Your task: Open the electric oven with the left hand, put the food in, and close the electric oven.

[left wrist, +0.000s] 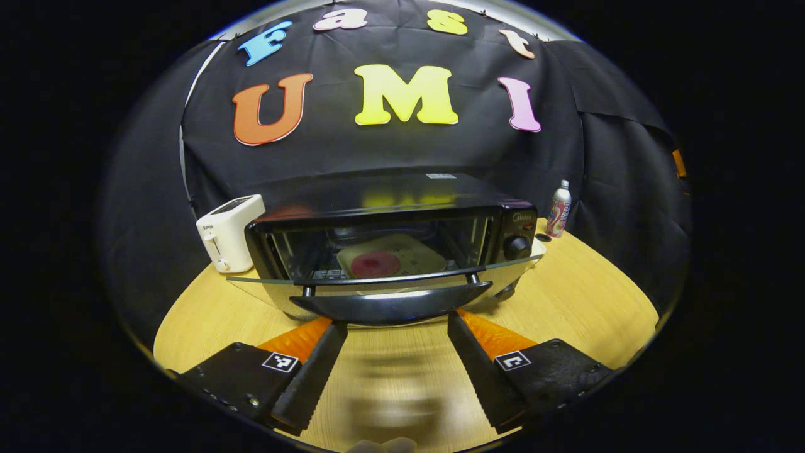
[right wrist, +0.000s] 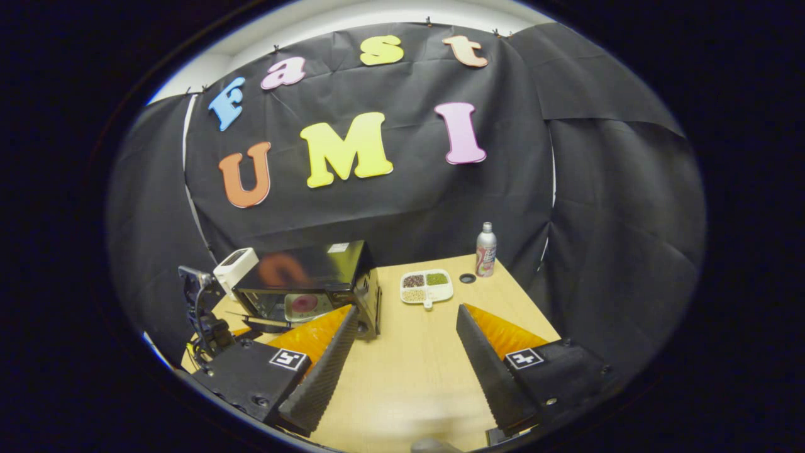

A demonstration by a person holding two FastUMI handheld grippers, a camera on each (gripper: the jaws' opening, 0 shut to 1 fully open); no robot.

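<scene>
In the left gripper view, the black electric oven with a glass door (left wrist: 390,233) sits at the centre of the frame on the light wooden table (left wrist: 585,302). Its door hangs partly open, tilted outward, with the dark curved door handle (left wrist: 390,306) just above the tips of the left gripper (left wrist: 396,327). That gripper's black serrated fingers (left wrist: 317,371) stand wide apart with nothing between them, one to each side of the handle; whether they touch it cannot be told. Inside the oven, a pale plate carrying a round reddish piece of food (left wrist: 375,264) lies on the rack.

A white toaster (left wrist: 229,233) stands just left of the oven, touching or nearly touching its side. A slim silver can with a red label (left wrist: 558,211) stands upright to the right of the oven, near the table's far edge.

In the right gripper view, the right gripper (right wrist: 405,321) hovers over the table in the lower part of the frame, fingers spread wide and empty. The oven (right wrist: 314,283) lies at centre left, and a white divided tray of grains and beans (right wrist: 426,286) rests just right of it, with the can (right wrist: 485,250) farther right.
</scene>
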